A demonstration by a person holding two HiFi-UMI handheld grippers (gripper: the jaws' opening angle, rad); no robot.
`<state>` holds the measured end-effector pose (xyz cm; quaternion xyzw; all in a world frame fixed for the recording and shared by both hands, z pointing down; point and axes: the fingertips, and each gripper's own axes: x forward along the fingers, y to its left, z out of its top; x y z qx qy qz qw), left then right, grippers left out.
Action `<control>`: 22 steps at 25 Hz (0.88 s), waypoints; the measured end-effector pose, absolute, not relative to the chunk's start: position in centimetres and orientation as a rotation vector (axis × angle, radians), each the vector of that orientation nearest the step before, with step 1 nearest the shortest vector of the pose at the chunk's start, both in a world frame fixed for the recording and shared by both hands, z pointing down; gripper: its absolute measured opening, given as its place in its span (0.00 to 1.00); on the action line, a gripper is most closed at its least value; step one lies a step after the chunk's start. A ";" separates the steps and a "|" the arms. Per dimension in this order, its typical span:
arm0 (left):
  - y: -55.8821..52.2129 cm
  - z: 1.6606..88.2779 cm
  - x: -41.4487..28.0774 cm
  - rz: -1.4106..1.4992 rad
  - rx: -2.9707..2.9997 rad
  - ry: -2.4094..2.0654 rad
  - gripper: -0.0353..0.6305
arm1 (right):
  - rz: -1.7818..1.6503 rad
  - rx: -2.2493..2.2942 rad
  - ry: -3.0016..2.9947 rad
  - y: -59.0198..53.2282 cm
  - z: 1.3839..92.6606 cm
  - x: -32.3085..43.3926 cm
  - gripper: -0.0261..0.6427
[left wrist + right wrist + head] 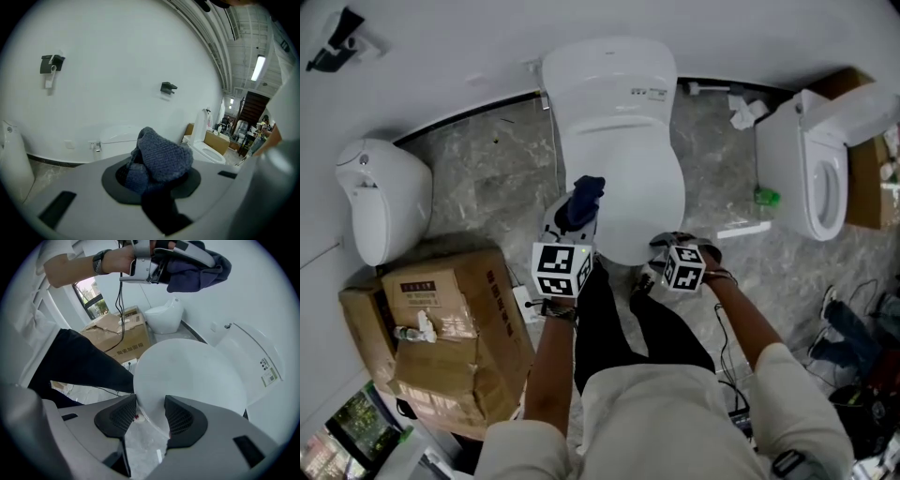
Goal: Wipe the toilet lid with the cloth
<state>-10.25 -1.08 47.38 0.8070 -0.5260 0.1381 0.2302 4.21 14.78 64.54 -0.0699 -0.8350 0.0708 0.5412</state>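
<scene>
Head view: closed white toilet lid (623, 178) mid-frame, its toilet backed against the wall at the far edge of the grey marbled floor (487, 178). Left gripper (579, 214) clenched on a dark blue knitted cloth (585, 195); the cloth is bunched and sits over the lid's front-left edge as this view shows it. Left gripper view agrees: jaws closed on the cloth, the wad bulging out above them, white wall and cistern beyond. Right gripper (150, 412) is at the lid's front edge, jaws released and spread wide, gripping nothing. Right gripper view shows the lid's front rim in the gap between the ribbed black pads (123, 416); contact with the rim cannot be told. Same view has the left gripper and cloth up above the lid, apart from its surface. Person's legs in dark trousers stand just in front of the bowl, both forearms reaching forward. Around: battered cardboard box (455, 328) on the floor at near left, second white toilet (380, 197) by the wall at left, third toilet (811, 178) with its lid raised at right
</scene>
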 end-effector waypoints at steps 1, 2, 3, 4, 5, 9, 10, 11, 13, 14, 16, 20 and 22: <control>-1.1 47.9 -10.5 0.382 2.208 -1.447 0.20 | 0.183 -0.170 -1.964 15.1 65.1 4.2 0.35; -1.2 48.4 -10.8 0.384 2.200 -1.446 0.20 | 0.202 -0.170 -1.944 15.2 65.8 4.2 0.35; -1.3 48.9 -11.1 0.388 2.193 -1.445 0.20 | 0.222 -0.166 -1.927 15.3 66.5 4.2 0.35; -1.2 49.3 -11.4 0.392 2.188 -1.442 0.20 | 0.247 -0.158 -1.917 15.4 67.2 4.1 0.35; -1.1 49.7 -11.6 0.399 2.183 -1.438 0.20 | 0.280 -0.146 -1.913 15.7 67.9 4.1 0.35; -0.4 51.0 -11.8 0.424 2.180 -1.423 0.20 | 0.407 -0.059 -1.921 16.2 70.3 4.4 0.26; -0.4 51.3 -11.8 0.425 2.179 -1.423 0.20 | 0.426 -0.050 -1.925 16.2 70.8 4.5 0.25; -0.4 51.6 -12.0 0.427 2.177 -1.425 0.20 | 0.442 -0.048 -1.926 16.3 71.3 4.6 0.25; -0.3 52.4 -12.1 0.430 2.171 -1.425 0.20 | 0.452 -0.054 -1.921 16.8 72.2 4.5 0.25; -0.3 52.8 -12.2 0.432 2.168 -1.424 0.20 | 0.443 -0.055 -1.915 16.9 72.6 4.3 0.25; -0.5 53.5 -12.2 0.433 2.162 -1.424 0.20 | 0.428 -0.047 -1.902 17.0 73.2 4.0 0.26; -0.7 54.6 -11.7 0.433 2.159 -1.415 0.20 | 0.473 -0.010 -1.876 17.8 75.4 3.9 0.28; -1.0 55.0 -11.4 0.435 2.157 -1.413 0.20 | 0.489 0.000 -1.867 18.1 76.4 3.9 0.31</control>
